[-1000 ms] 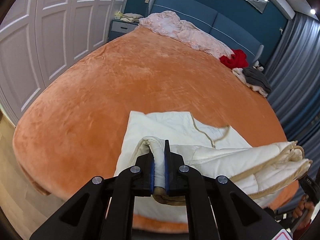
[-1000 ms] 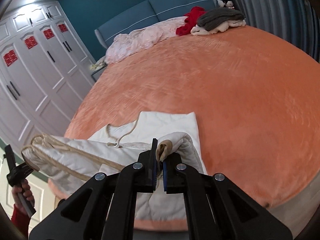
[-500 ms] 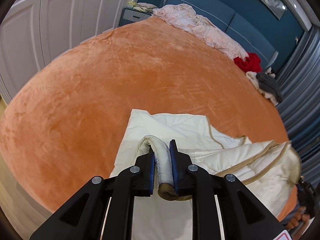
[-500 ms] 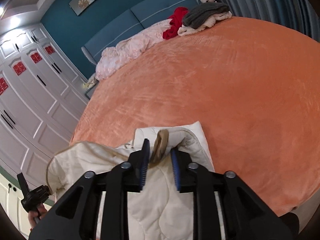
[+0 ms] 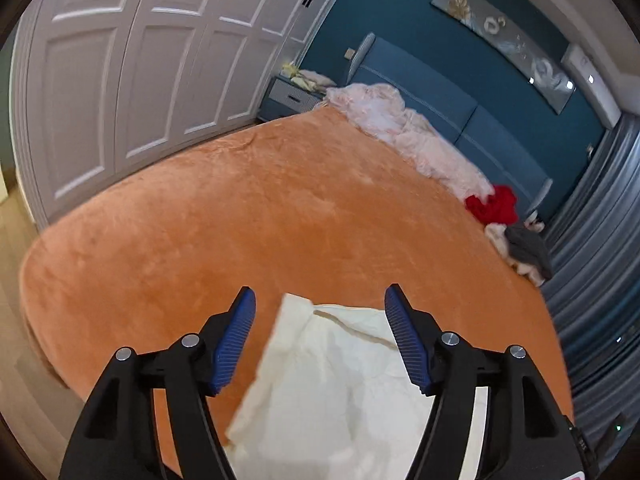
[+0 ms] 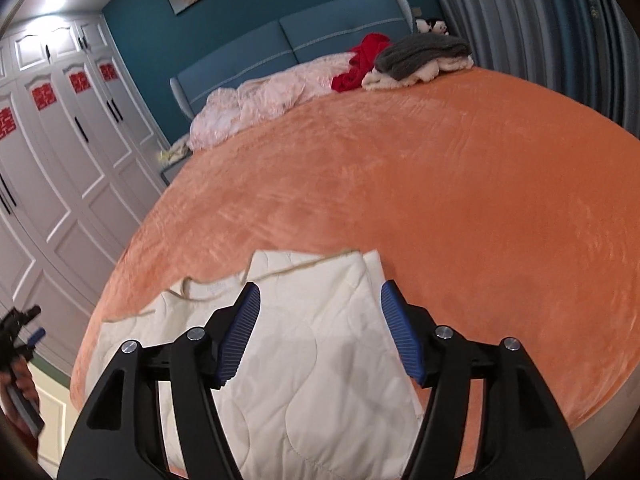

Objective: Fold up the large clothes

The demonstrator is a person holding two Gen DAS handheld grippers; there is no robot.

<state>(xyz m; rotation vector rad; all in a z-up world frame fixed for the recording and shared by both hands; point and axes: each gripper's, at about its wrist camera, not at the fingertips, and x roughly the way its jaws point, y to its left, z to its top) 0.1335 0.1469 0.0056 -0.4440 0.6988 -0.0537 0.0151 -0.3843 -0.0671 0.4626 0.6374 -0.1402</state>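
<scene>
A big orange bed [image 6: 460, 200] fills the frame. At the bottom lies a cream quilted garment [image 6: 312, 360]. The left gripper [image 5: 320, 300] and right gripper [image 6: 318, 294] are wide apart, holding nothing.

An orange plush blanket [image 6: 440, 200] covers the bed. Near the blue headboard [image 6: 320, 36] lie a pink quilt [image 6: 272, 96], a red garment [image 6: 360, 64] and a grey sweater [image 6: 424, 52]. White wardrobe doors [image 5: 120, 80] stand alongside.

Home bedroom: bed w/ orange blanket [image 6: 440, 200], blue headboard [image 6: 304, 40], white wardrobe [image 5: 140, 80].
</scene>
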